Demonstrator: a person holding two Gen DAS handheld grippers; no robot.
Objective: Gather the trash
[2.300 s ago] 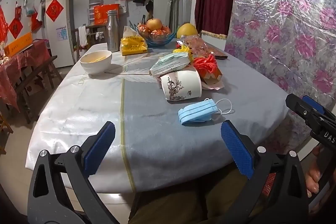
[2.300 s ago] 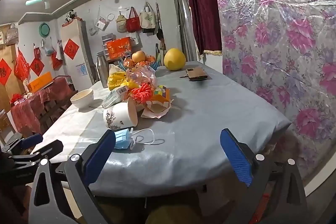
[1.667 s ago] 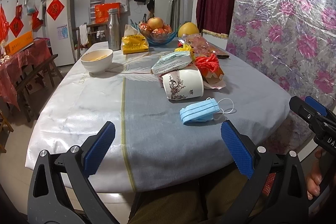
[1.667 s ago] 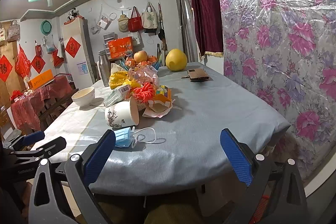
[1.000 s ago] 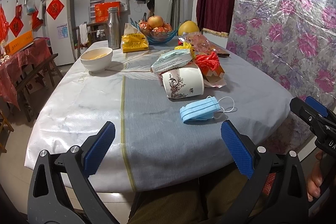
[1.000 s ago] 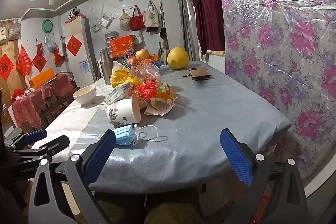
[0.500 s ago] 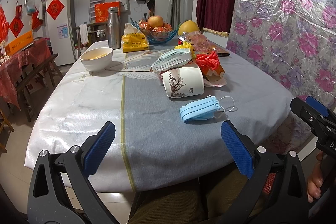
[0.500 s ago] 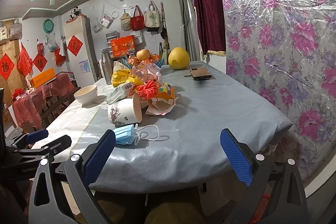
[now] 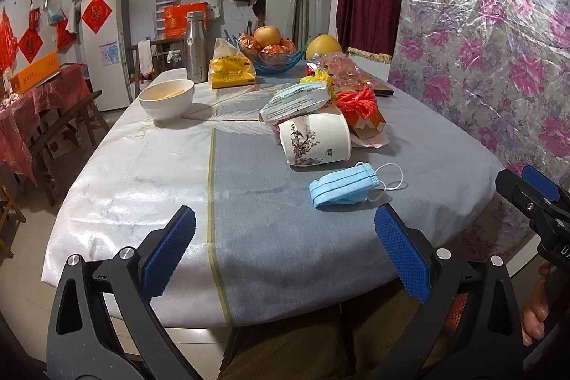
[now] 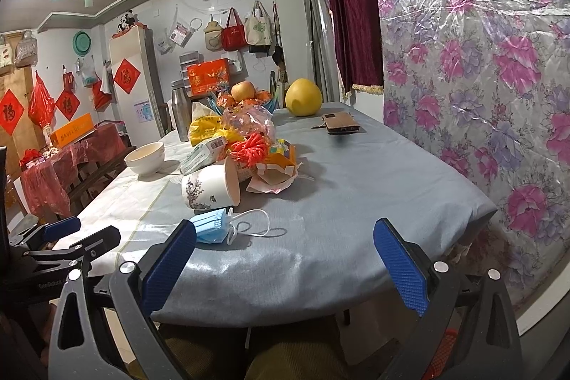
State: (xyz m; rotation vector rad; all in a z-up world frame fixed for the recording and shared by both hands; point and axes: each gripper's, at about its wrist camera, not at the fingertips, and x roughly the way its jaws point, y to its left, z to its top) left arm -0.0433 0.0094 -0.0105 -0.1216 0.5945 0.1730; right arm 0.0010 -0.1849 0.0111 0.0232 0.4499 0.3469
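Face mask (image 9: 342,189), blue, pleated, folded, white ear loops; lies near table (image 9: 142,173) edge beside tipped paper cup (image 9: 315,139). Grey-and-white tablecloth; floral wall covering. Left gripper (image 9: 285,255) and right gripper (image 10: 285,259) gape wide, empty.

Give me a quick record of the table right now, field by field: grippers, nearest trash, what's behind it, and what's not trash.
left gripper: open, empty, held off the table's near edge
right gripper: open, empty
nearest trash: blue face mask, flat on the tablecloth
behind it: paper cup on its side, then a heap of wrappers
not trash: bowl, fruit bowl, phone
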